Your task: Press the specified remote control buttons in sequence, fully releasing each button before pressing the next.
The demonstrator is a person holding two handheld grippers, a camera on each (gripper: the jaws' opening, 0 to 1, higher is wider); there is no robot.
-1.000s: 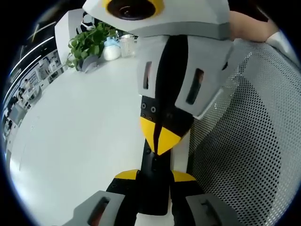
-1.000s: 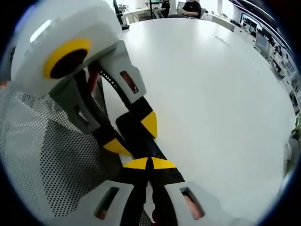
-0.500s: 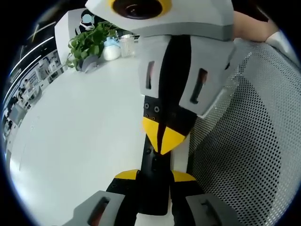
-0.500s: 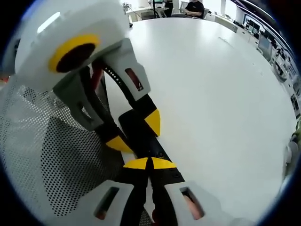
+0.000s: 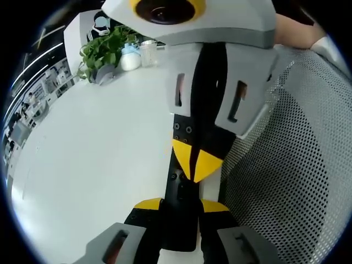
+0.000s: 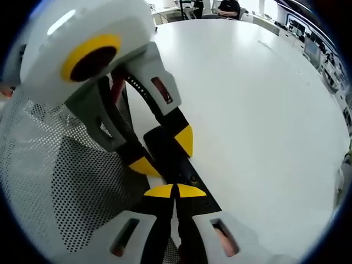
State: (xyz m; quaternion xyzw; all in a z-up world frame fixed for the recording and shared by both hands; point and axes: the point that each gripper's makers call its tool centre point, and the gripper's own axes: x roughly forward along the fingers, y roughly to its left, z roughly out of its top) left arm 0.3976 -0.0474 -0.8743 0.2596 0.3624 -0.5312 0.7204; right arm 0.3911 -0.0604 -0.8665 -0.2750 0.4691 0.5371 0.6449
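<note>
Black remote (image 5: 181,220) lies clamped across the left gripper (image 5: 181,204), its long axis running forward along the surface (image 5: 88,165); the right gripper (image 5: 193,165), pinched shut, points down onto it.

Right gripper view: closed tips (image 6: 175,191) meet the remote (image 6: 181,170) beside the left gripper (image 6: 162,154).

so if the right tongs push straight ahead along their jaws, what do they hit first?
Probably the black remote, already right at the shut tips of the right tongs. Just beyond, the left tongs grip it. Depth is unclear.
</note>
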